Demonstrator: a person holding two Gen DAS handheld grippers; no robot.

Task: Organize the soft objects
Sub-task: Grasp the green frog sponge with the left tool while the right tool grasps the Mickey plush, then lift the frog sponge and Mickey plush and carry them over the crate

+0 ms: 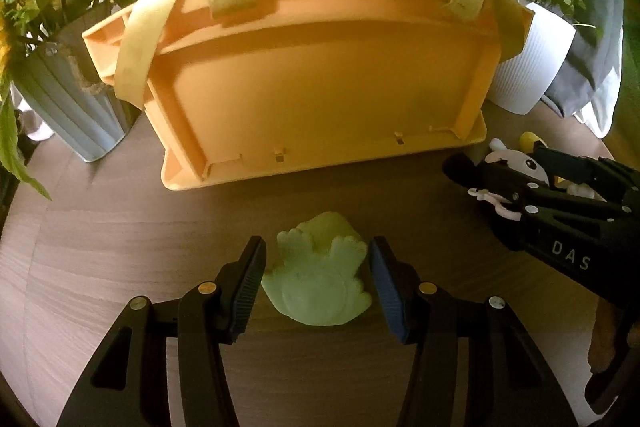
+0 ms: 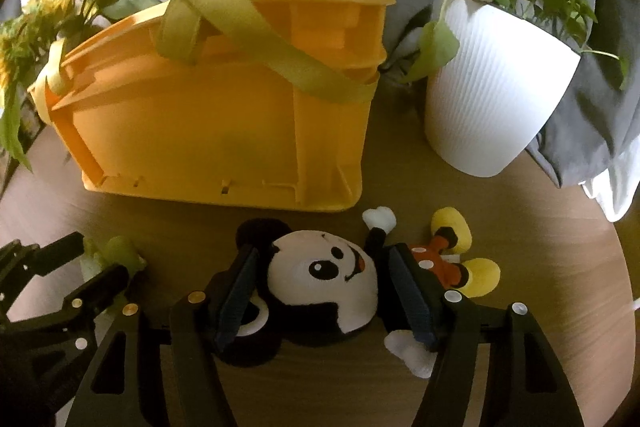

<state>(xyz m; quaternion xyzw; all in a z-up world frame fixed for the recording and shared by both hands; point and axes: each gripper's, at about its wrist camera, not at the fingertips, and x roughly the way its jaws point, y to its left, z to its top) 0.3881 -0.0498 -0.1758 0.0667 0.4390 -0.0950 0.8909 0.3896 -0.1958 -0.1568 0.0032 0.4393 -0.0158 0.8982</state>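
While the big orange plastic basket (image 1: 320,75) stands behind on the round wooden table (image 1: 120,247), our left gripper (image 1: 318,287) straddles the pale green foam figure (image 1: 320,283), jaws half open, pads just off it. Our right gripper (image 2: 320,291) brackets the black-eared mouse plush (image 2: 332,279), not clearly pinching its head.

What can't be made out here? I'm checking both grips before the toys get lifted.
- Orange basket interior: both views see only its outer wall.
- Green toy, left wrist view: pad contact unclear, narrow gaps.
- Mouse plush, right wrist view: fingers cover its sides, so pad contact is unclear.
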